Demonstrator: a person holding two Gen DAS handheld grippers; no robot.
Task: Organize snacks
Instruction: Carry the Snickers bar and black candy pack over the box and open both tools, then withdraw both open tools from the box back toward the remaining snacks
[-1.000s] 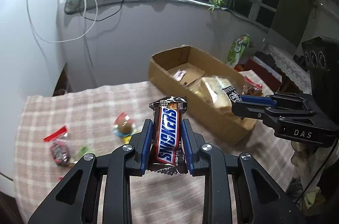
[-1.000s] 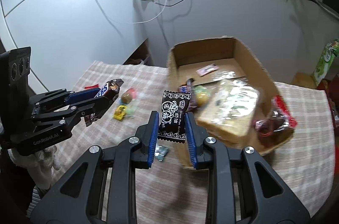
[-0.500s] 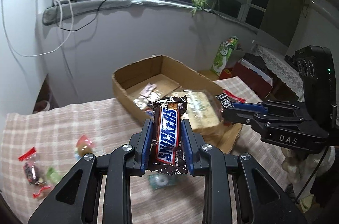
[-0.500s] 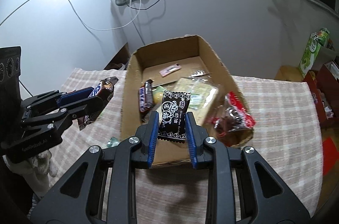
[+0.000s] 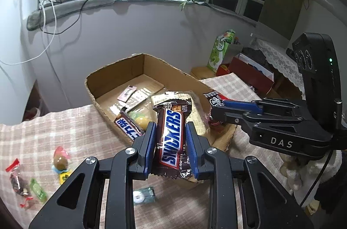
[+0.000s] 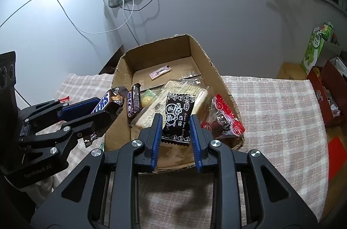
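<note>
We've got the left gripper [image 5: 170,146] clamped on a brown Snickers bar [image 5: 172,138], right gripper [image 6: 176,130] on a black candy packet [image 6: 178,118]; release early and both miss the open cardboard box [image 6: 225,90] at 12 o'clock.

Two wrist fisheyes, close behind their tongs, angled down, both onto one cardboard box [image 5: 138,68] [image 6: 164,51].
</note>
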